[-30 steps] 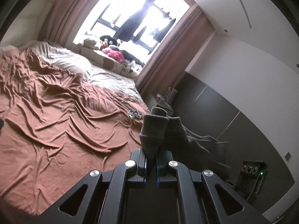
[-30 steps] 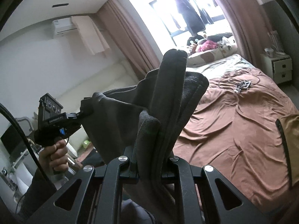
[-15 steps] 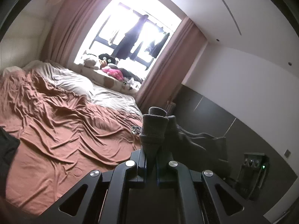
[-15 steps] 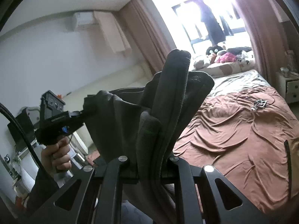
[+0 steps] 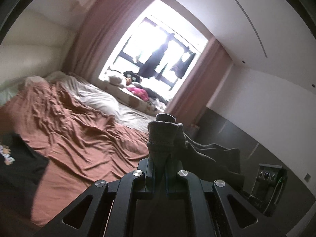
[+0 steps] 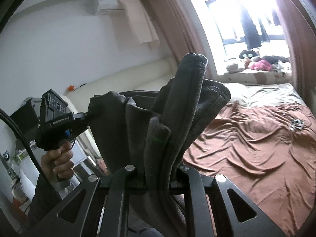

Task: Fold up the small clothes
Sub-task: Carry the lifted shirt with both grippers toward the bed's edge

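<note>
Grey garment (image 6: 177,106) held up in the air above the brown bedsheet (image 6: 256,148), stretched between both grippers; left gripper (image 5: 159,158) pinching one bunched edge, right gripper (image 6: 158,177) pinching another, left hand (image 6: 59,158) gripping the handle

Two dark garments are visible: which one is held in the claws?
The grey fleece garment, pinched by both the left claw and right claw. The black printed garment lies on the bed.
</note>
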Tool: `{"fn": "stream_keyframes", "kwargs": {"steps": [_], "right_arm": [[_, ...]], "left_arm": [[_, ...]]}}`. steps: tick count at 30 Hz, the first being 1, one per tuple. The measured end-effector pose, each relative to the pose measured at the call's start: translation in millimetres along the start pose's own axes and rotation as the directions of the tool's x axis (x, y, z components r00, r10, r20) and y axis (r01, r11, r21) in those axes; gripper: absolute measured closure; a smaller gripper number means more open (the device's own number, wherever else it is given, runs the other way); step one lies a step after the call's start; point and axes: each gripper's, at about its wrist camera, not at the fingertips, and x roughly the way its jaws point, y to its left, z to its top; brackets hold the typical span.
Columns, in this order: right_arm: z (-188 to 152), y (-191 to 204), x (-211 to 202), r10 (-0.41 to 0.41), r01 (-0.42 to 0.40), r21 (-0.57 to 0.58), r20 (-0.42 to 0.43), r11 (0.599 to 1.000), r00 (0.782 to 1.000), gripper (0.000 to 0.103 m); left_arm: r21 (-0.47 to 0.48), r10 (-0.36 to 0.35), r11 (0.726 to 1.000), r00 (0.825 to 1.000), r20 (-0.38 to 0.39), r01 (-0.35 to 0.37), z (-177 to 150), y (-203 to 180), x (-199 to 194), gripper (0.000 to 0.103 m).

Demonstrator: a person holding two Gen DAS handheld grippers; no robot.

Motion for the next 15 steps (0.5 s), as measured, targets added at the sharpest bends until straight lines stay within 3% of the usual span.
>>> {"fn": "stream_keyframes", "kwargs": {"steps": [6, 15], "right_arm": [[-1, 21, 59, 0.080, -0.083, -0.074, -0.034, 0.994, 0.996, 0.093], [1, 51, 137, 0.180, -0.190, -0.157, -0.075, 0.969, 0.981, 0.093]], "left_arm": [[0.043, 0.087, 0.995, 0.995, 0.055, -0.090, 24, 43, -49, 0.097], [0.045, 0.273, 0.959, 0.957, 0.099, -0.278, 50, 116, -97, 0.097]]}}
